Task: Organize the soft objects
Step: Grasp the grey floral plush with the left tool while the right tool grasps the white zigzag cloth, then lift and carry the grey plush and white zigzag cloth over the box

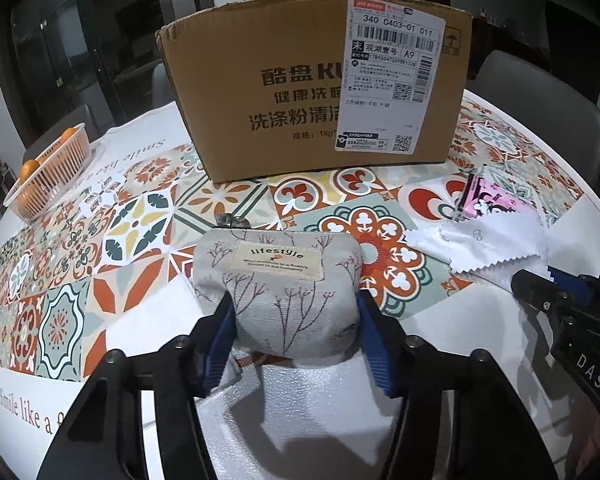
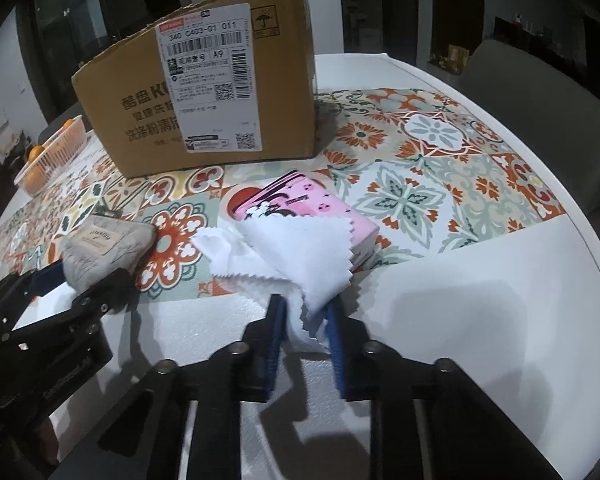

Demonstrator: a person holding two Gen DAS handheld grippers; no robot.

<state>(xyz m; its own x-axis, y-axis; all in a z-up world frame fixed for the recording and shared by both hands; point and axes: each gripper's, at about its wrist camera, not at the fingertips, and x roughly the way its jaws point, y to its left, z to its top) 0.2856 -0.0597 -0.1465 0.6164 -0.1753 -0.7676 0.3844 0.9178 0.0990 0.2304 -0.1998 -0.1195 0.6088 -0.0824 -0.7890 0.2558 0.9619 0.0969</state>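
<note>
Landmark: the brown corrugated cardboard box (image 1: pixel 312 92) with the white shipping label, standing upright on the round table with the patterned tile-print cloth (image 1: pixel 140 216). Left gripper (image 1: pixel 296 320) has its blue pads pressed into both sides of the grey fabric pouch with the twig print and a "lifestyle" patch (image 1: pixel 278 280); the pouch sits in front of the box, near side, with its far end on the cloth (whether the gripped end is lifted I can't tell). Right gripper (image 2: pixel 306 312) is pinching the white pinking-edged cleaning cloth (image 2: pixel 288 248), which bunches between the fingers. The cloth drapes over the near corner of the pink printed tissue pack (image 2: pixel 320 204), which lies in front of the box's right corner. Pouch and cloth are near each other, not touching. White plastic basket with oranges (image 1: pixel 48 172) sits left of the box, well apart.
</note>
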